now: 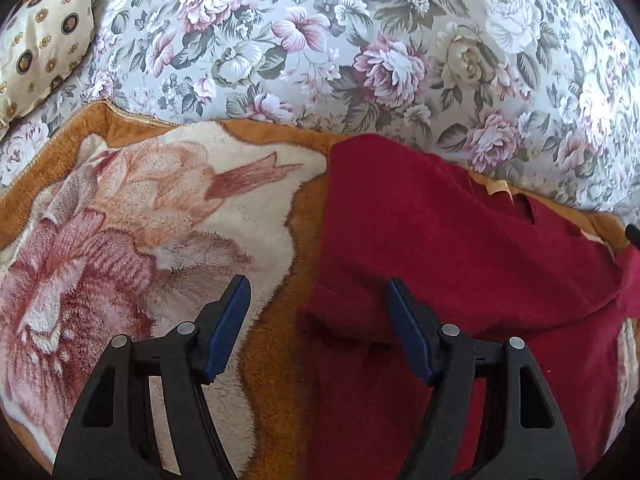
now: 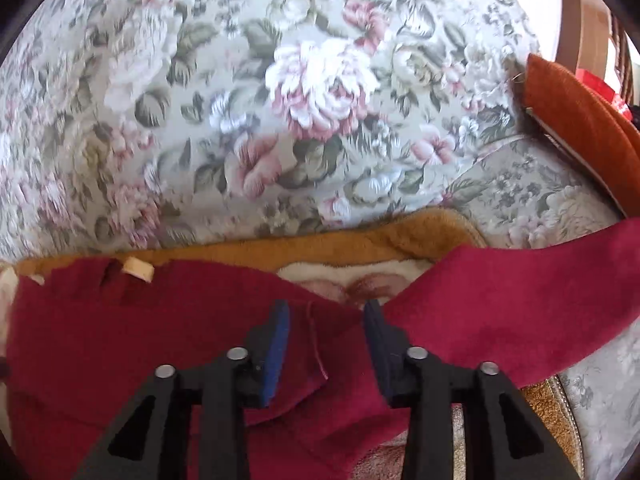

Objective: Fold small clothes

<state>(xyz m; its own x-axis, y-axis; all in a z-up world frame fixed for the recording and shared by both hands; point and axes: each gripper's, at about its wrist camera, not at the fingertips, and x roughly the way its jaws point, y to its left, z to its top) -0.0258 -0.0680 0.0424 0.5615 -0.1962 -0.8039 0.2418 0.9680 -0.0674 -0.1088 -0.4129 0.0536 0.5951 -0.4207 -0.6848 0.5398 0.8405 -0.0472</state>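
Both tongs stand spread with nothing between their blue pads. Seen from the left wrist, the left gripper (image 1: 318, 292) hovers over the near left edge of the dark red garment (image 1: 460, 248): its right finger (image 1: 408, 332) is above the red cloth, its left finger (image 1: 228, 328) above the plush blanket (image 1: 140, 220) beside it, and whether either tip touches the fabric cannot be told. Seen from the right wrist, the right gripper (image 2: 326, 320) hangs over the same garment (image 2: 140, 332), its jaws parted more narrowly, straddling a seam or folded edge where the body meets a sleeve (image 2: 520, 300) that stretches away to the right. The garment lies spread, somewhat rumpled, on the blanket (image 2: 360, 240), a fleecy throw with an ochre border and a cream field carrying large pink and russet flowers. At the far edge of the red cloth a small pale label (image 2: 138, 269) shows at the neckline, visible in the left view too (image 1: 498, 191). Beyond the blanket rises a sofa back (image 1: 360, 48) in grey-green fabric printed with pink and white roses, somewhat blurred in the right view (image 2: 320, 88). At the far left sits a cream cushion (image 1: 40, 48) with gold medallions; at the far right, a rust-orange cushion (image 2: 580, 120) leans against the sofa's arm.
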